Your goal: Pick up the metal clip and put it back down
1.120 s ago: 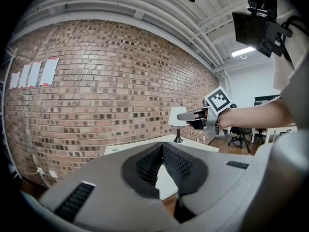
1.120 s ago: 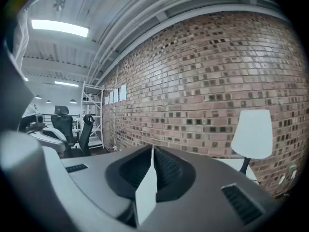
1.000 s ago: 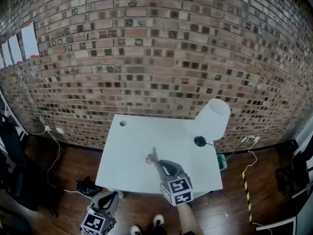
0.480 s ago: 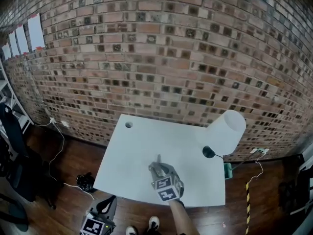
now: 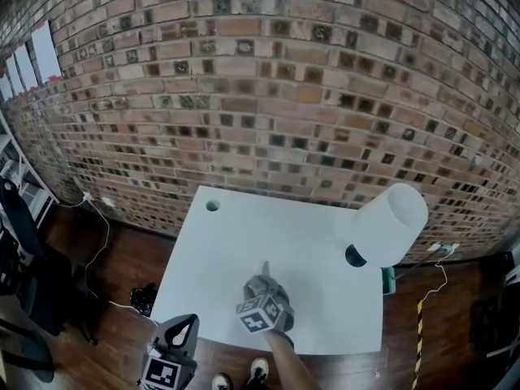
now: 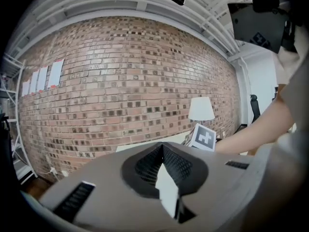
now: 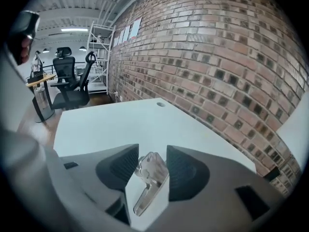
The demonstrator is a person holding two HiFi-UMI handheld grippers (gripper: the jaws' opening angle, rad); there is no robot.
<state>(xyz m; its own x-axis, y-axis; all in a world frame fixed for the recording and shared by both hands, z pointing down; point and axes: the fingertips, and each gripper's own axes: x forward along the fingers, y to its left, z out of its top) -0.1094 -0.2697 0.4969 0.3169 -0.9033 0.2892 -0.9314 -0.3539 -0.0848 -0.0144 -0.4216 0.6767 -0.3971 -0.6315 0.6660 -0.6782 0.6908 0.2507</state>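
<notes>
Left claw [image 6: 162, 149] hangs low off the near left corner of the table, off the work. Its jaws are together with nothing between them.

Right claw [image 7: 152, 152] sits over the near part of the flat white table [image 7: 111, 124], its jaws opening. The small shiny metal clip [image 7: 147, 187] lies on the tabletop between the pads. I can't tell whether its upper end is touching the left-hand pad.

Risks:
- If the clip is caught on that ribbed pad, lifting away could drag or flip it.
- If the claw backs out tilted or sideways, a pad may knock the clip. The clip looks light and the tabletop smooth, so it would probably skid.
- The clip sits towards the near edge, so a hard knock could send it onto the wooden floor [image 5: 122, 258].
- The left claw, the white cylindrical lamp shade [image 5: 390, 224] and the round cable hole [image 5: 212, 205] are well apart from the clip, so they look like no threat.

Writing:
- The cube on each claw carries black-and-white square markers. These are patterns only, with no letters.
- The white sheets [image 5: 45, 51] on the far red brick wall [image 5: 268, 96] are too small to read.
- No brand or label shows on the clip, table or lamp.
</notes>
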